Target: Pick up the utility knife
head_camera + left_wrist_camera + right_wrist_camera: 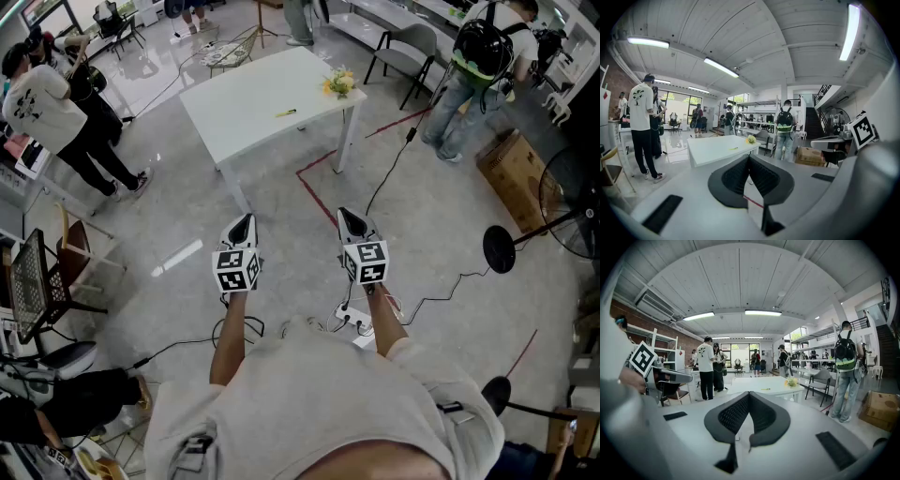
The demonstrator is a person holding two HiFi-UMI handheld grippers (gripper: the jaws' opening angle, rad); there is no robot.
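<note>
In the head view, a white desk point(246, 112) is standing on a glossy grey floor point(431, 234) in a busy workshop. Red tape point(319, 192) is lining the floor below the desk and cables point(441, 291) are trailing across it. A box point(511, 169) is sitting at the right. The yellow knife point(286, 112) is lying on the desk near the middle, well apart from both grippers, with flowers point(339, 82) further right. Its long axis is running across the picture, rising slightly rightward; which end is the blade is too small to tell. The left gripper point(246, 221) and right gripper point(347, 217) are hovering over the floor, side by side.

In the left gripper view, the left gripper point(749, 156) is pointing toward the desk point(708, 149), its jaws pressed together with nothing between them. The knife point(734, 148) is showing as a thin yellow streak, lying crosswise.

In the right gripper view, the right gripper point(749, 393) is likewise holding its jaws fully together and empty. The knife point(765, 389) is lying crosswise on the desk point(754, 384), left of the flowers point(791, 381).
</note>
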